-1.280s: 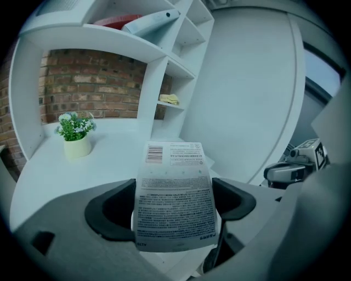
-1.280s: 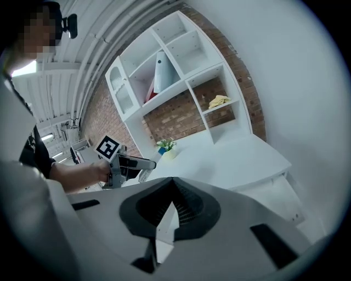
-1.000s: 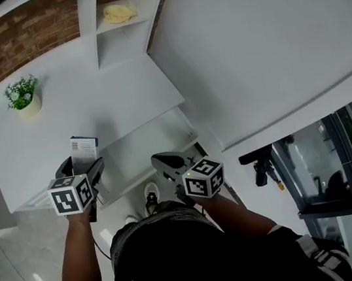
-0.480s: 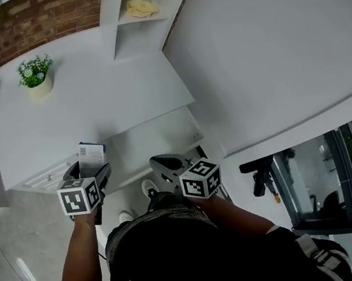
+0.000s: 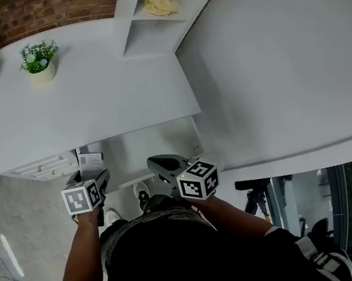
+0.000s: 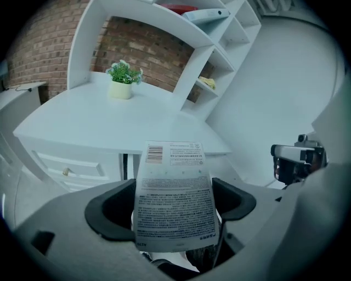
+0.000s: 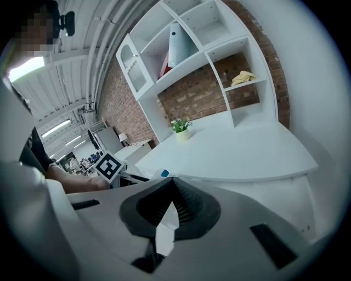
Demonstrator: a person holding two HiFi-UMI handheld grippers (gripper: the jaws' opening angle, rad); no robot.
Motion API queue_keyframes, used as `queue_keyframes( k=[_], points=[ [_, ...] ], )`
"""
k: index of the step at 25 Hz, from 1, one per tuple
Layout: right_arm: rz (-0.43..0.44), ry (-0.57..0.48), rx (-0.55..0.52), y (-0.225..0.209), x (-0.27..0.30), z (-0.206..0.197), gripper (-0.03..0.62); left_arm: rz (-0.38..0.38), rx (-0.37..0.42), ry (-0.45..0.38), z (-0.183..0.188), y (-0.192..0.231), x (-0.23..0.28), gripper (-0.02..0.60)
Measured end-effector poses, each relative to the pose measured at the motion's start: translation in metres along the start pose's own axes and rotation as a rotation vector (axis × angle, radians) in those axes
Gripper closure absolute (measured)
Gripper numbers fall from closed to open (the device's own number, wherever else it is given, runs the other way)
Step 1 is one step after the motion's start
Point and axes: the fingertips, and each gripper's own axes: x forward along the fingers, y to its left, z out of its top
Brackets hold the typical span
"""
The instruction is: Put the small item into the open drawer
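Left gripper (image 5: 89, 177) held low at person's left, jaws clamped on small box (image 6: 173, 197), box standing upright between them. Right gripper (image 5: 160, 165) near, alongside, jaws pressed together. Both forearms reach forward and down from torso.

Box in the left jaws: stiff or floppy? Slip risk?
Probably stiff: the box stands out from the jaws, face flat, edges straight, no sag. Likely light: it looks like thin printed card. The smooth face might pivot under a loose squeeze.
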Motion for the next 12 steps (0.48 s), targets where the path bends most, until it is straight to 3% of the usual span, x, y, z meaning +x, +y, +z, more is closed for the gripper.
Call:
queue_keyframes(
  k=[12],
  points=[
    [0.111, 0.081, -0.01, -0.043, 0.015, -0.003, 0.589, 0.116, -0.078, 0.04, -0.014, -0.001, 0.054, 0.161]
  ],
)
